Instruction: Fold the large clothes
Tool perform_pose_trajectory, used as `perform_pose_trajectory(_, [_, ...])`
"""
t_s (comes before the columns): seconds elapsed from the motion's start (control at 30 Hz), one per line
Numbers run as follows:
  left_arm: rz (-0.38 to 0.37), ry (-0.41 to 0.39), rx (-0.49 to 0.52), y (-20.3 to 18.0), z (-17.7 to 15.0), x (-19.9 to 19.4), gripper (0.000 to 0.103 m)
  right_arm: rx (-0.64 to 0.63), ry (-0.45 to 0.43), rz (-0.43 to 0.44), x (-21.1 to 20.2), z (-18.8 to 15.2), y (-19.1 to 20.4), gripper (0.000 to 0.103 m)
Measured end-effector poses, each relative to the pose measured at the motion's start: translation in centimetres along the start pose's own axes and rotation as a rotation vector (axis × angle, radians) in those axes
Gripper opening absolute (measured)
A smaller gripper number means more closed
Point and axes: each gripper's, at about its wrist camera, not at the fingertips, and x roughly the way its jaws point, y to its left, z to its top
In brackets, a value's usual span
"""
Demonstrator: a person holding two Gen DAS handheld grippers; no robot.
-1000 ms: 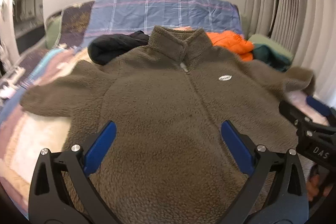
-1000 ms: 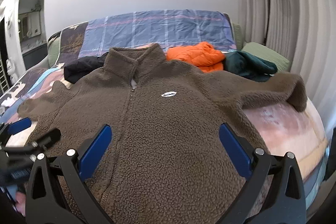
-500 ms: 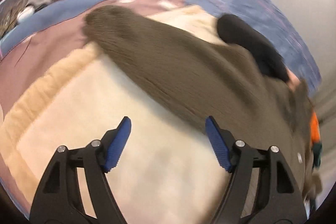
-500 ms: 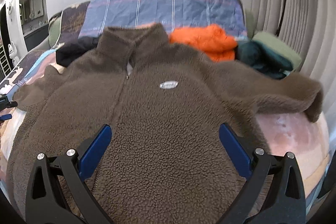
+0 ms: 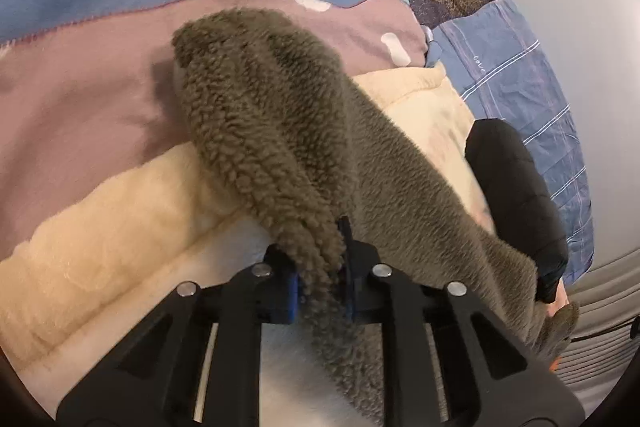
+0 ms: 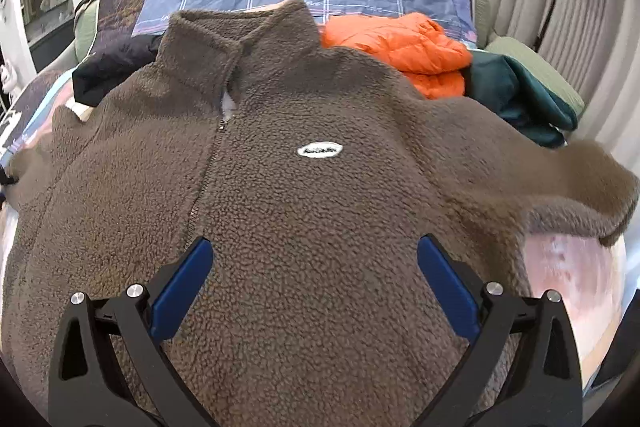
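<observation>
Left claw (image 5: 320, 287): clamped on the fleece jacket's (image 6: 304, 211) sleeve (image 5: 272, 131).
Right claw (image 6: 316, 291): wide, empty.
Risk: thick pile, grip apparently shallow; sleeve may slip mid-fold.

Your left gripper (image 5: 320, 283) has its blue pads (image 5: 291, 293) pressed together on the brown fleece sleeve (image 5: 272, 131) — the pile bunches up between the jaws. From the pinch the sleeve runs away from you, its cuff end lying on the mauve and cream blanket (image 5: 80, 123). To your right sits a black garment (image 5: 516, 187), touching the sleeve's far edge — beyond it, a blue plaid quilt (image 5: 520, 67) against the wall.
</observation>
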Motion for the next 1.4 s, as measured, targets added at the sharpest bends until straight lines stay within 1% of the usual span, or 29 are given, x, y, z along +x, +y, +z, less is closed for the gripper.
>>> perform_pose_trajectory(0.03, [0.000,-0.023,0.029,-0.8,0.1,-0.5,0.013,-0.004,-0.008,-0.003,0.0,0.2,0.0,0.102])
perform_pose_trajectory(0.1, [0.003,-0.103,0.155,-4.1,-0.7,-2.7,0.012,-0.003,-0.022,-0.008,-0.1,0.6,-0.2,0.102])
perform_pose_trajectory(0.13, [-0.006,-0.147,0.242,-6.6,-1.5,-4.2,0.012,0.000,-0.026,-0.007,-0.1,0.7,-0.3,0.102])
perform_pose_trajectory(0.17, [-0.030,-0.169,0.294,-8.3,-2.1,-5.3,0.012,0.005,-0.029,-0.004,-0.2,0.8,-0.5,0.102])
perform_pose_trajectory(0.23, [-0.101,-0.195,0.395,-12.2,-3.9,-7.3,0.012,0.014,-0.035,-0.003,-0.4,0.8,-0.8,0.102])
perform_pose_trajectory(0.27, [-0.148,-0.208,0.464,-14.8,-5.4,-8.7,0.012,0.019,-0.038,-0.003,-0.5,0.8,-1.1,0.102])
perform_pose_trajectory(0.33, [-0.220,-0.223,0.594,-19.2,-8.8,-10.8,0.012,0.032,-0.047,-0.004,-0.9,0.6,-1.8,0.102])
perform_pose_trajectory(0.4, [-0.294,-0.218,0.740,-23.9,-13.4,-12.5,0.012,0.049,-0.054,-0.013,-1.3,0.3,-2.6,0.102])
perform_pose_trajectory(0.43, [-0.335,-0.205,0.797,-25.6,-15.5,-13.0,0.012,0.057,-0.055,-0.019,-1.4,0.1,-3.1,0.102])
perform_pose_trajectory(0.47, [-0.389,-0.175,0.886,-28.0,-18.7,-13.4,0.012,0.070,-0.055,-0.029,-1.7,-0.2,-3.9,0.102])
perform_pose_trajectory(0.53, [-0.440,-0.133,0.995,-30.2,-23.0,-13.3,0.013,0.094,-0.051,-0.044,-1.8,-0.8,-5.1,0.102])
perform_pose_trajectory(0.6, [-0.473,-0.046,1.127,-32.2,-28.1,-12.4,0.017,0.126,-0.038,-0.060,-1.9,-1.6,-6.6,0.102])
perform_pose_trajectory(0.63, [-0.479,0.002,1.172,-32.7,-30.2,-11.9,0.020,0.141,-0.031,-0.064,-1.9,-1.9,-7.2,0.102])
perform_pose_trajectory(0.7, [-0.461,0.137,1.249,-33.1,-33.9,-9.8,0.038,0.175,-0.014,-0.069,-1.9,-2.6,-8.8,0.102])
perform_pose_trajectory(0.73, [-0.449,0.171,1.257,-33.0,-34.2,-8.9,0.039,0.188,-0.005,-0.067,-1.9,-2.8,-9.4,0.102])
perform_pose_trajectory(0.77, [-0.444,0.234,1.261,-32.5,-35.0,-7.8,0.039,0.195,0.000,-0.063,-1.9,-3.0,-9.7,0.102])
perform_pose_trajectory(0.8, [-0.443,0.245,1.265,-32.1,-35.0,-7.4,0.040,0.201,0.007,-0.054,-1.8,-3.2,-10.1,0.102])
perform_pose_trajectory(0.87, [-0.430,0.227,1.290,-31.0,-34.9,-7.1,0.045,0.197,0.015,-0.041,-1.6,-3.3,-10.3,0.102])
perform_pose_trajectory(0.9, [-0.434,0.222,1.297,-30.5,-34.7,-7.3,0.051,0.183,0.019,-0.027,-1.4,-3.1,-10.0,0.102])
perform_pose_trajectory(0.93, [-0.440,0.220,1.300,-30.4,-34.0,-7.1,0.054,0.170,0.019,-0.021,-1.3,-3.0,-9.7,0.102])
perform_pose_trajectory(0.97, [-0.441,0.214,1.299,-29.8,-33.8,-7.5,0.061,0.141,0.017,-0.009,-1.1,-2.7,-9.0,0.102])
perform_pose_trajectory(1.03, [-0.450,0.217,1.287,-28.6,-33.1,-8.3,0.063,0.084,0.005,0.009,-1.0,-2.1,-7.4,0.102])
perform_pose_trajectory(1.1, [-0.457,0.218,1.254,-26.8,-32.5,-9.5,0.071,-0.001,-0.023,0.023,-1.3,-1.3,-5.0,0.102])
perform_pose_trajectory(1.17, [-0.456,0.184,1.233,-25.2,-31.7,-11.2,0.071,-0.077,-0.057,0.035,-1.9,-0.7,-2.8,0.102])
perform_pose_trajectory(1.2, [-0.441,0.157,1.229,-24.6,-31.1,-11.5,0.071,-0.126,-0.081,0.047,-2.4,-0.4,-1.3,0.102])
perform_pose_trajectory(1.23, [-0.403,0.109,1.228,-23.7,-30.4,-11.8,0.071,-0.160,-0.098,0.058,-2.7,-0.1,-0.3,0.102])
perform_pose_trajectory(1.3, [-0.318,0.056,1.225,-22.6,-29.3,-11.6,0.071,-0.232,-0.137,0.097,-3.6,0.5,2.3,0.102])
perform_pose_trajectory(1.33, [-0.287,0.048,1.218,-22.0,-28.9,-11.3,0.071,-0.264,-0.156,0.121,-4.0,0.8,3.6,0.102])
perform_pose_trajectory(1.4, [-0.189,0.039,1.185,-20.6,-27.9,-9.6,0.068,-0.336,-0.192,0.174,-4.6,1.1,6.5,0.102])
